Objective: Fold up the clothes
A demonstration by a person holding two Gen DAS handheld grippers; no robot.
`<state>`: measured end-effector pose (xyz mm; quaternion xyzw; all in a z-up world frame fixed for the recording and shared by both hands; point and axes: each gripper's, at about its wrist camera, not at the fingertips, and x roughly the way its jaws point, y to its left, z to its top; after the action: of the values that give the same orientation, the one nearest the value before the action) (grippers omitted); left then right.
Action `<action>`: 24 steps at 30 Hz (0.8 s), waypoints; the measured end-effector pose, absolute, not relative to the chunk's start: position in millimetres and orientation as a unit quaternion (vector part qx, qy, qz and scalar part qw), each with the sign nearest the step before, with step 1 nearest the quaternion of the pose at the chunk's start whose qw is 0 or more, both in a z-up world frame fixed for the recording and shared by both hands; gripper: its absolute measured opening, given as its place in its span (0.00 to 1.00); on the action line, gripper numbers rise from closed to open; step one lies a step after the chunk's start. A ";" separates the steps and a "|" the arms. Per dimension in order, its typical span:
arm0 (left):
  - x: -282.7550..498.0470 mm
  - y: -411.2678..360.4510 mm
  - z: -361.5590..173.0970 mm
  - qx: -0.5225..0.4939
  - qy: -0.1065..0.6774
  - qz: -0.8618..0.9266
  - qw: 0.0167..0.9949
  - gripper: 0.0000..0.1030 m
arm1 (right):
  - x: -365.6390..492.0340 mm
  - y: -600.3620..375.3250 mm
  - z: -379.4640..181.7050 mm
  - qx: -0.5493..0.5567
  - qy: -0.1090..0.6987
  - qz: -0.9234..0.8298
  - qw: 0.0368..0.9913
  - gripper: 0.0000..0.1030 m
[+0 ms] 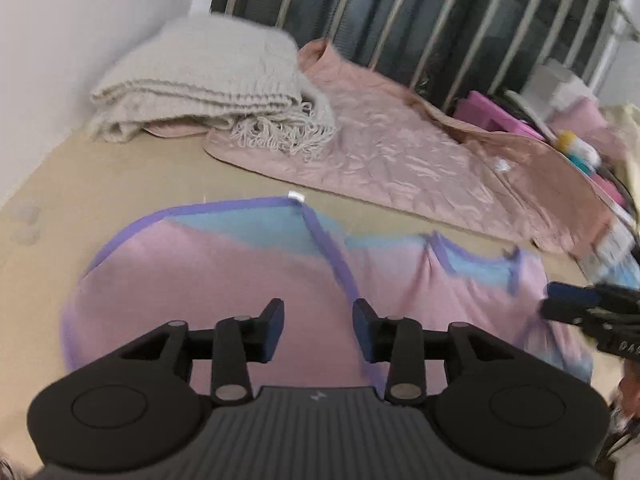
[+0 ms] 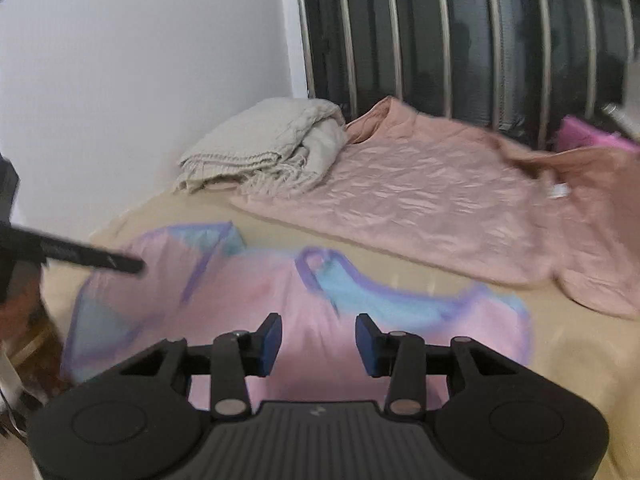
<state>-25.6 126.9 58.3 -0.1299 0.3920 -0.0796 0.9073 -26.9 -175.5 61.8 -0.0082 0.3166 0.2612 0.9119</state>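
Tongs (image 1: 319, 330) agape — pink, purple-trimmed garment (image 1: 224, 280) flat.

Left gripper (image 1: 319, 330): matte black housing, ribbed centre panel with a small pale logo, round caps either side. Silver pivot pins dot the black linkages. Right gripper (image 2: 319, 344) matches, its fingers (image 2: 269, 340) faced with dark blue pads.
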 end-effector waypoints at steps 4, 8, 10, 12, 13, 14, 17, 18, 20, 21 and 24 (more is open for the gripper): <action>27.6 119.1 52.8 -0.167 0.426 -0.073 0.886 0.40 | 40.0 -137.7 57.2 0.008 0.364 0.256 0.896 0.39; 55.0 118.7 38.1 -0.213 0.441 -0.051 0.871 0.40 | 76.0 -121.0 37.3 0.046 0.405 0.268 0.873 0.38; 64.0 124.2 29.1 -0.255 0.442 -0.055 0.858 0.30 | 77.7 -123.7 31.3 0.064 0.405 0.264 0.873 0.16; 71.0 131.8 21.1 -0.289 0.440 -0.062 0.848 0.11 | 71.9 -130.0 28.9 0.076 0.391 0.257 0.881 0.02; 70.1 136.1 19.6 -0.303 0.428 -0.055 0.850 0.10 | 69.0 -133.2 27.7 0.081 0.383 0.253 0.885 0.02; 67.4 141.3 18.7 -0.317 0.408 -0.050 0.855 0.10 | 66.1 -136.4 26.5 0.087 0.376 0.249 0.888 0.02; 63.1 158.5 14.1 -0.369 0.363 -0.044 0.855 0.11 | 57.5 -145.9 22.9 0.104 0.354 0.237 0.899 0.01; 64.7 162.0 12.2 -0.378 0.358 -0.040 0.853 0.11 | 54.6 -149.1 21.7 0.109 0.347 0.233 0.902 0.01; 70.8 164.5 8.0 -0.382 0.366 -0.042 0.847 0.11 | 48.8 -155.5 19.4 0.121 0.332 0.225 0.908 0.01; 72.9 165.1 6.4 -0.384 0.370 -0.040 0.845 0.11 | 46.0 -158.2 18.4 0.126 0.327 0.222 0.910 0.02; 72.9 163.9 4.7 -0.385 0.371 -0.054 0.843 0.34 | 43.1 -162.2 18.8 0.142 0.333 0.229 0.904 0.13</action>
<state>72.9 163.9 4.7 -0.3855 0.3715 -0.0538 0.8429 43.1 -162.2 18.8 0.1424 0.3330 0.2288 0.9036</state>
